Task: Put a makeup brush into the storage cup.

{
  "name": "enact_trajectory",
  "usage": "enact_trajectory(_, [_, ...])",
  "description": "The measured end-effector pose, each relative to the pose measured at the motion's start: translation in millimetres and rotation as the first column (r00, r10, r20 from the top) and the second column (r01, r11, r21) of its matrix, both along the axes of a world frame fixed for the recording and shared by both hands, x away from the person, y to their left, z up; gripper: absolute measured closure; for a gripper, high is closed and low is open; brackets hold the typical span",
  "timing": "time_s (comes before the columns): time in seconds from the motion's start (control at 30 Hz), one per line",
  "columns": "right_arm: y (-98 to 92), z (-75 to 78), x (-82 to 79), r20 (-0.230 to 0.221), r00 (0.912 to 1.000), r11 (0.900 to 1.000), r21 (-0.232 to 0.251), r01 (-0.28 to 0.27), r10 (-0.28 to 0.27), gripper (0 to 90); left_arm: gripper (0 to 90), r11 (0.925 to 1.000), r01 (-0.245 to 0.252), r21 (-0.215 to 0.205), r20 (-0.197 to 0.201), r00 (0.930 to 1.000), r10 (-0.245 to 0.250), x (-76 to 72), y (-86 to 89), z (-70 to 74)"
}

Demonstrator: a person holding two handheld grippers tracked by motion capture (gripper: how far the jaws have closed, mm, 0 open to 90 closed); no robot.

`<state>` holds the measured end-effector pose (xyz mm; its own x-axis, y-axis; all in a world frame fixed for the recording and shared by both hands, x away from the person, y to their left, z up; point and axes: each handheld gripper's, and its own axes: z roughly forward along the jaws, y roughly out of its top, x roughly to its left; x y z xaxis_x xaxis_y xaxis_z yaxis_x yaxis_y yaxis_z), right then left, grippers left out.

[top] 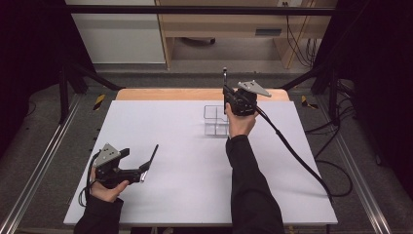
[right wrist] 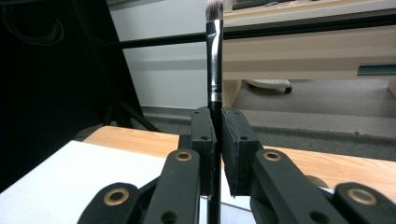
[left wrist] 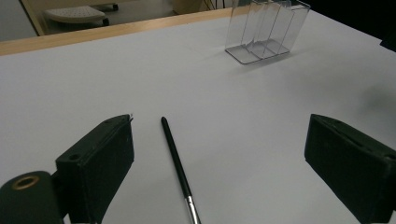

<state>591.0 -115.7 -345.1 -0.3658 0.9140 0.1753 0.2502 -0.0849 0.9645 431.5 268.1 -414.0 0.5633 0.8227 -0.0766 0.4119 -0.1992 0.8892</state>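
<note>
Above organizer (top: 216, 120), right gripper (right wrist: 217, 126) grips brush (right wrist: 214, 51).

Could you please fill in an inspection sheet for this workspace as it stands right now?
Surface: white table, wooden strip along its far edge.
Job's things: makeup brush held upright, bristles up; second brush lying flat on the table; clear divided holder standing upright, compartments look empty.
Clutter: nothing seen.
Grippers: right gripper shut on the makeup brush, beside the holder; left gripper open, jaws either side of the lying brush, not touching it.
Cables: black cable trails from the right gripper across the table's right side.
Surroundings: black frame rails, wooden furniture beyond, floor cables.
</note>
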Motion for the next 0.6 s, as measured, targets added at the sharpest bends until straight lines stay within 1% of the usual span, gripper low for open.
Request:
enact_trajectory(0.17, [-0.3, -3.8, 7.5, -0.002, 0.9999, 1.000, 0.004, 0.014, -0.014, 84.2, 7.5, 1.0000, 0.003, -0.001, -0.003, 1.0000, -0.003, 0.5, -0.3, -0.6])
enact_trajectory(0.47, [4.6, -10.5, 16.2, -0.005, 0.9998, 1.000, 0.000, 0.017, -0.017, 84.2, 7.5, 1.0000, 0.003, -0.002, 0.001, 1.0000, -0.003, -0.5, -0.6, 0.1])
enact_trajectory(0.6, [6.5, -15.1, 21.5, -0.015, 0.9997, 1.000, 0.005, 0.019, -0.019, 84.3, 7.6, 1.0000, 0.003, 0.002, 0.000, 1.0000, -0.003, -0.3, -1.1, -0.4])
